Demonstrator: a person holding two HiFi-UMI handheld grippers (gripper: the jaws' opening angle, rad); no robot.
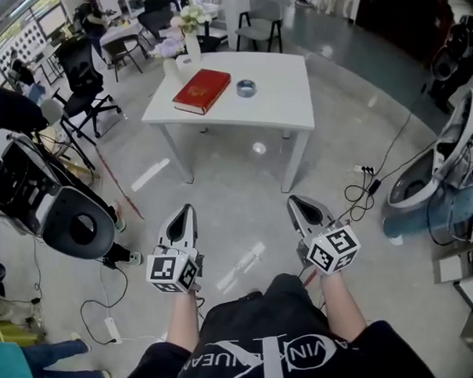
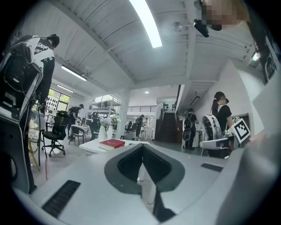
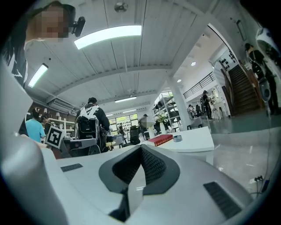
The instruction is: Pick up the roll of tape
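Head view: tape (image 1: 245,87) lies flat on the white table (image 1: 283,108), upper centre of frame. It sits just right of the red book (image 1: 202,90), with a small gap between them. Both tools are well apart from it, with floor between.

Left gripper (image 1: 186,213) and right gripper (image 1: 296,202) sit in the lower half of the frame, pointing level toward the table. Left gripper view: jaws pressed together, nothing between them. Right gripper view: same, together and empty, with the tape small and far beyond the tips.

Risks as I see them:
- Reaching with the jaws together would only shove the tape. They need to spread before the reach.
- The tape is a low ring lying flat on a smooth top. A level approach could push it or ride over it, and it may skid into the book or toward the table edge.
- The book is close on the tape's left. A jaw coming down on that side may hit the cover and nudge both things.
- Cables (image 1: 362,190) trail on the floor right of the table. Walking in on that side risks a snag or a trip.
- Vase (image 1: 183,64) stands at the table's upper-left corner. It looks clear of the reach unless the left gripper swings wide.
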